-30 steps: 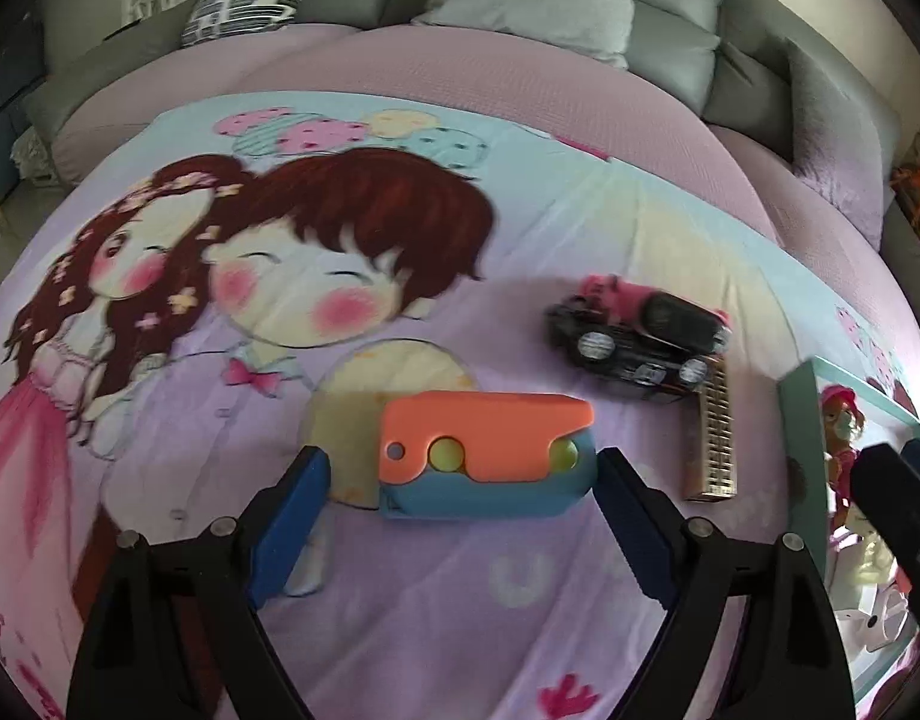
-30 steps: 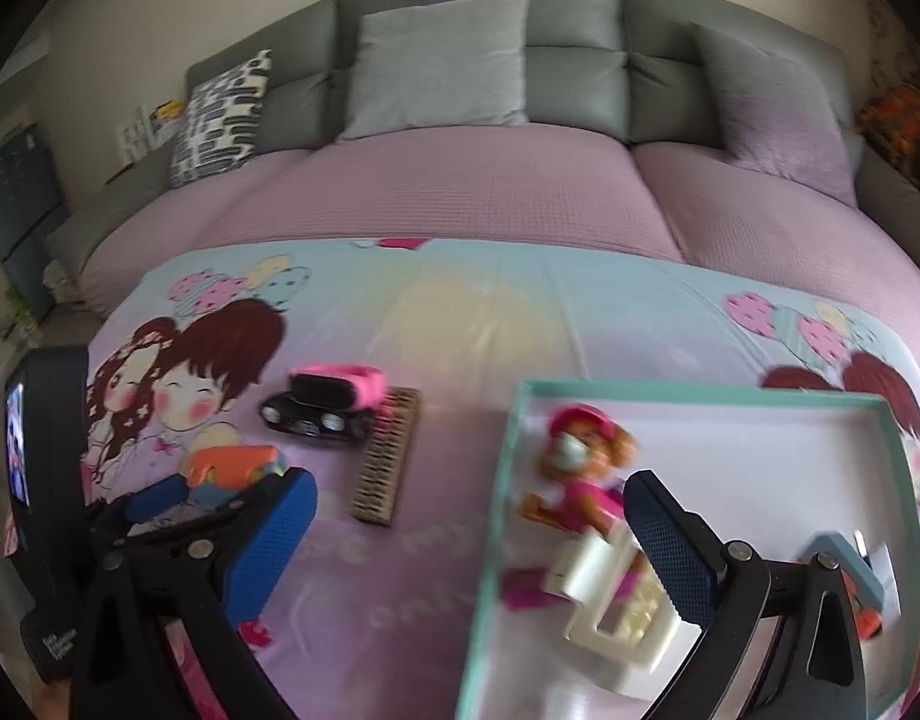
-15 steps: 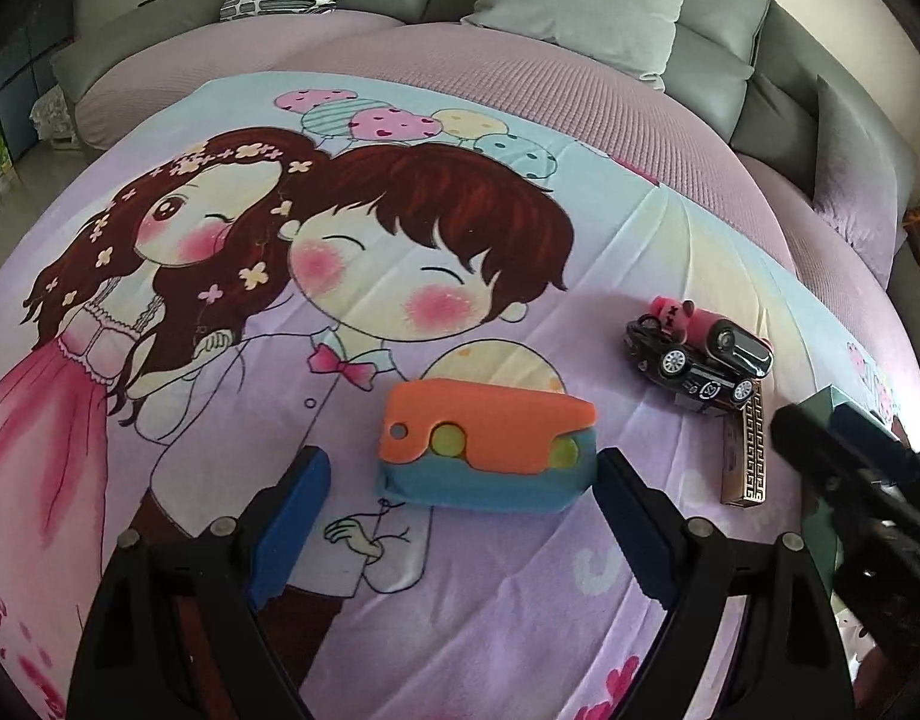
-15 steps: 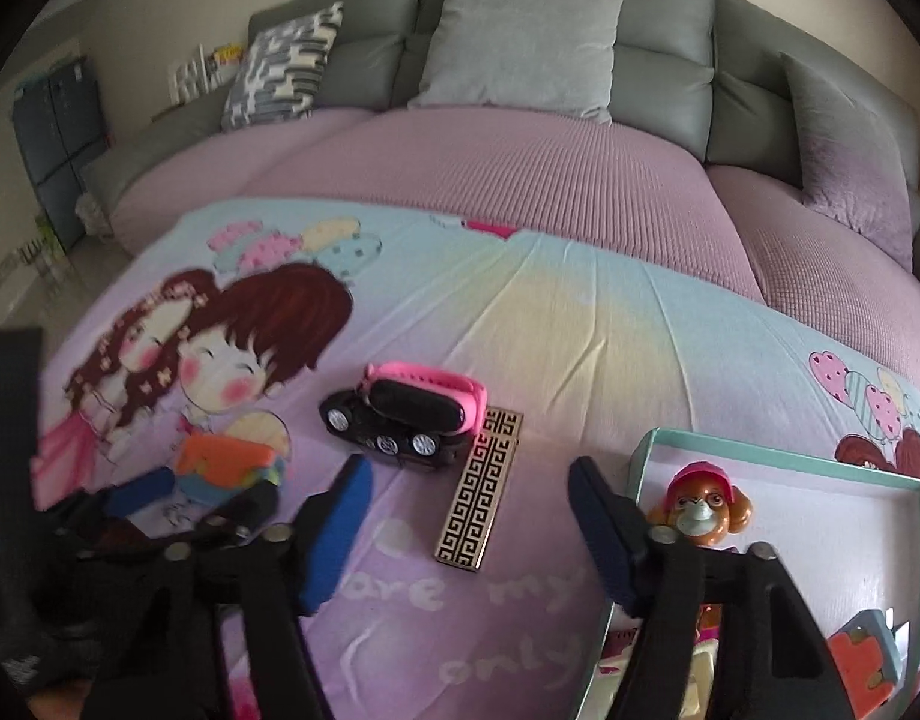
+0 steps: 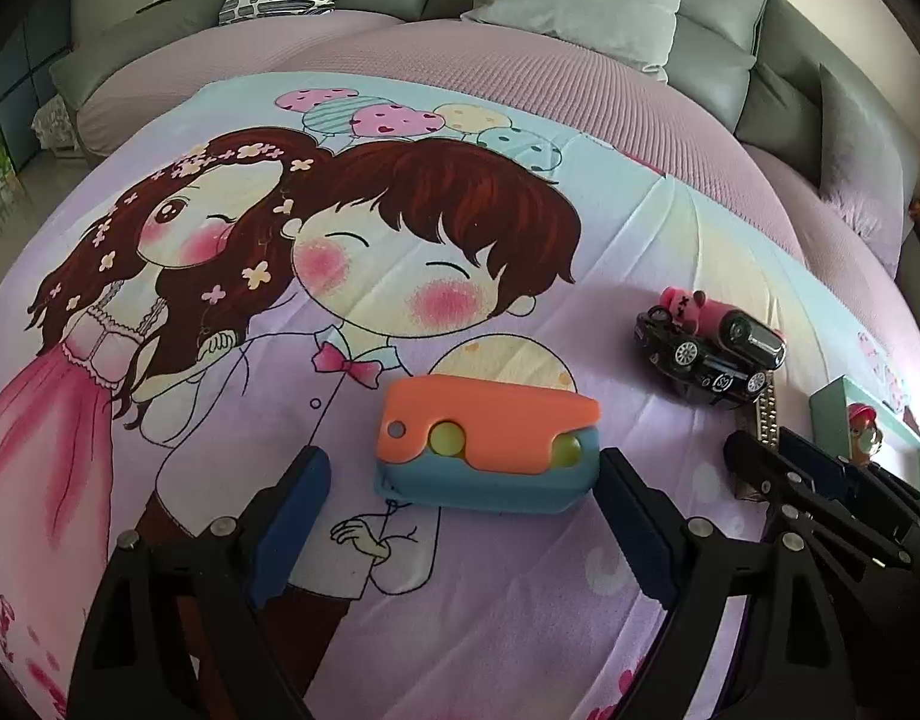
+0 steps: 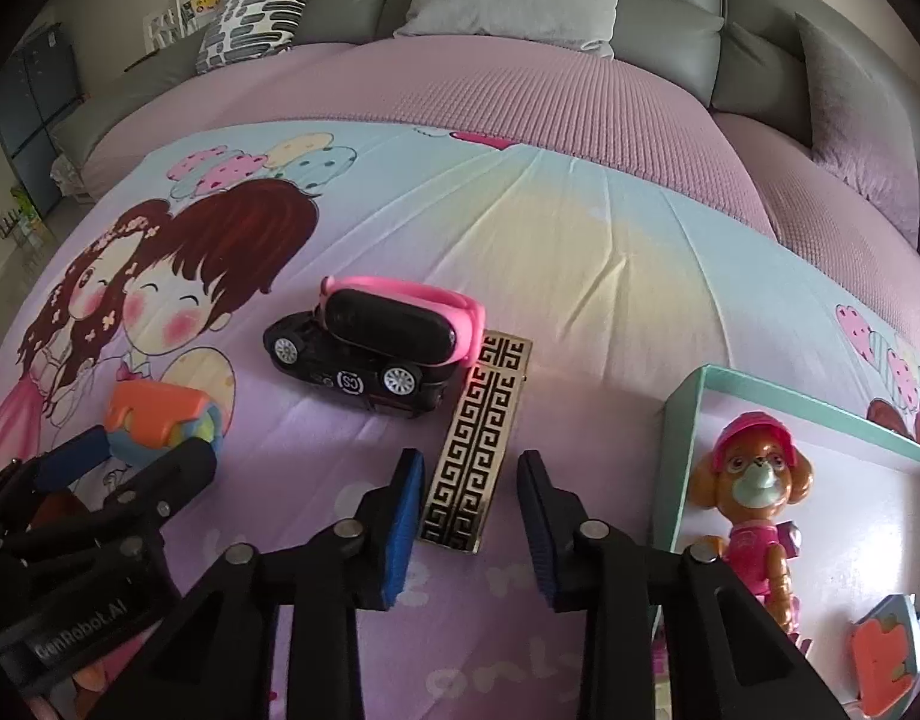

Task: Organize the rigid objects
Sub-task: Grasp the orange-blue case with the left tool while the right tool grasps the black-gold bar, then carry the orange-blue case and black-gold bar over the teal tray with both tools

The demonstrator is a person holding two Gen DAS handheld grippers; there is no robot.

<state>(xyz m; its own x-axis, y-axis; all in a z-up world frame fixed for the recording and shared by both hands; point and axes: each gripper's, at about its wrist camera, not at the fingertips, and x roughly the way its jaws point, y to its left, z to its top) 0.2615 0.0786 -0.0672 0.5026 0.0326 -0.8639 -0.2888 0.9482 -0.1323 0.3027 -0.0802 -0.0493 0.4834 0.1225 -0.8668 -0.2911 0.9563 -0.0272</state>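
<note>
Soft daylight, sharp in the middle, strongly bent at the edges

Both wrist views are evenly lit by diffuse light with no hard shadows; objects cast only faint, short shadows on the printed bedsheet [image 5: 460, 240]. The glossy gold-patterned bar [image 6: 472, 438] shows a small bright reflection near its top, and the tray [image 6: 880, 510] floor has a pale sheen. The fisheye lens curves the sofa [image 6: 670, 12] and darkens the corners to black. Nothing looks motion-blurred.

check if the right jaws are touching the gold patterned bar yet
Apart. The right wrist view shows the right gripper, its jaws just closing, straddling the gold patterned bar, with sheet visible on each side.
</note>
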